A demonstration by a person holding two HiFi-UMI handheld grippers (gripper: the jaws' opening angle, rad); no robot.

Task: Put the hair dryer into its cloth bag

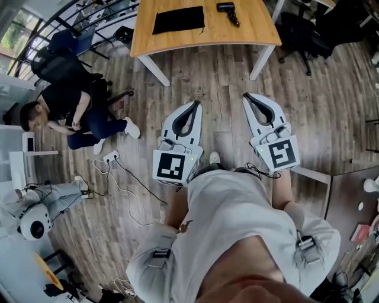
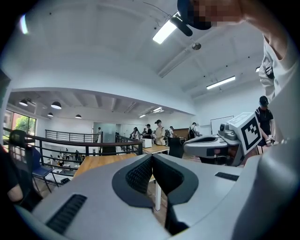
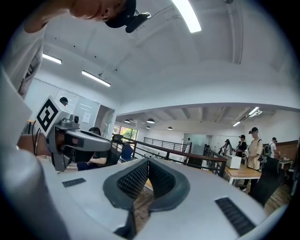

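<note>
The left claw (image 1: 194, 106) and right claw (image 1: 247, 96) are both shut tight, with nothing in them. Well ahead of them, on the table (image 1: 249, 32), lie the hair dryer (image 1: 228, 12) and, to its left, the cloth bag (image 1: 179, 19). The dryer looks hard and smooth, so grab its handle. The bag looks floppy, so pinch its edge.

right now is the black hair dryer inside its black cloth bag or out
Out. The black hair dryer lies on the wooden table, to the right of the flat black cloth bag, apart from it.
</note>
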